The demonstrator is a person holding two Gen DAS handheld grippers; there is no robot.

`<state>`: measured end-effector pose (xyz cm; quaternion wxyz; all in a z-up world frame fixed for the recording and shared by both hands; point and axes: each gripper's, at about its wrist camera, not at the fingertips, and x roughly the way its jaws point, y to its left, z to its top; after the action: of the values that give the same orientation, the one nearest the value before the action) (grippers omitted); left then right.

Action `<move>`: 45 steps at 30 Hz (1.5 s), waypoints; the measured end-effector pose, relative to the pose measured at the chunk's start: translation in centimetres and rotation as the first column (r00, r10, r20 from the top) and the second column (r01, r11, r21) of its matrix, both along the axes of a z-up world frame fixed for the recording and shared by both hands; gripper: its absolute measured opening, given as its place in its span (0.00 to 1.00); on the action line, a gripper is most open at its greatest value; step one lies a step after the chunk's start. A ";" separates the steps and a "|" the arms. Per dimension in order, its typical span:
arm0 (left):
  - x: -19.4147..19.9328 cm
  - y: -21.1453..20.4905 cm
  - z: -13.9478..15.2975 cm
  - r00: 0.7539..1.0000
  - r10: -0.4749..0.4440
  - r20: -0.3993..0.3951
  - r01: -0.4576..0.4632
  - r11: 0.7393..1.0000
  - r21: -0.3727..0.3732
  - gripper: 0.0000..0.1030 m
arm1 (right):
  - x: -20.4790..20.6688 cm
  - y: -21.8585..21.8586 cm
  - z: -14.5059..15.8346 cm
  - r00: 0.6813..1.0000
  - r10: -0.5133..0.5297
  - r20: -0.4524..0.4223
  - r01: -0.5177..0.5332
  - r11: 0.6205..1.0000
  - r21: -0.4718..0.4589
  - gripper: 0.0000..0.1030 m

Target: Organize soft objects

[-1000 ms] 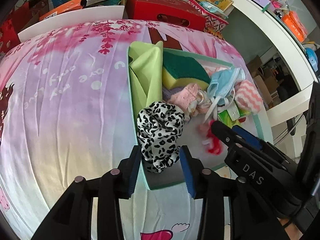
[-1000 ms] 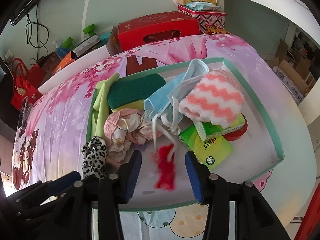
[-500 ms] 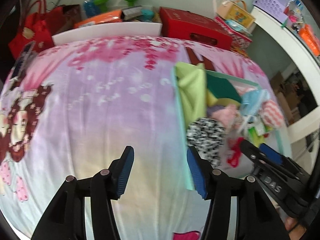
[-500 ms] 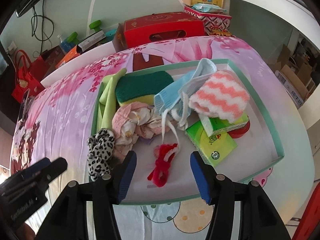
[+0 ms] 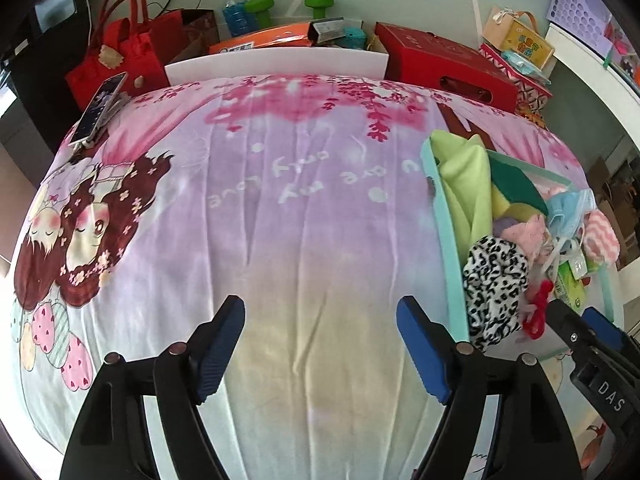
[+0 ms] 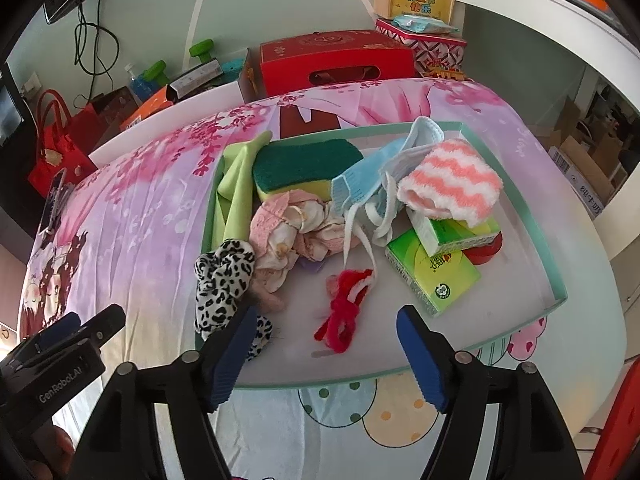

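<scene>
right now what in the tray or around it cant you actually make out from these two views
- Red round object, right wrist view: mostly under the green tissue packs; what it is stays unclear.
- Purple item, right wrist view: only a sliver shows under the pink cloth.
- Tray floor, left wrist view: hidden behind the near wall and the leopard scrunchie.
- Phone screen, left wrist view: too small and slanted to read.

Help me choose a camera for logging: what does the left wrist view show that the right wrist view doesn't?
Only the left wrist view: the cartoon girls printed on the blanket, face-on. Only the right wrist view: the green tissue packs and tray floor in full. Both share: leopard scrunchie, red fuzzy item, and both grippers, left gripper and right gripper, opening with nothing between them.
</scene>
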<state>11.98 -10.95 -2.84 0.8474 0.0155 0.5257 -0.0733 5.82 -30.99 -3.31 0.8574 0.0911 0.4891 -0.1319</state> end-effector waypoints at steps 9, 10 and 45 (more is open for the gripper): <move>-0.8 2.0 0.3 0.999 0.039 0.033 -0.040 0.999 0.036 1.00 | -0.2 0.9 0.3 0.999 0.018 0.030 -0.018 1.000 -0.020 1.00; -0.8 2.3 0.3 0.998 0.042 0.038 -0.044 0.998 0.037 1.00 | -0.3 0.9 0.3 0.999 0.018 0.030 -0.017 1.000 -0.018 1.00; -3.5 4.2 1.7 0.996 0.024 0.080 -0.032 0.995 0.097 1.00 | -0.9 3.5 0.4 0.997 0.078 0.020 -0.077 0.997 -0.027 1.00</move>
<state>8.49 -6.79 -1.17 0.8667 0.0524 0.4949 -0.0348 4.88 -27.48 -2.87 0.8682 0.0623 0.4813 -0.1038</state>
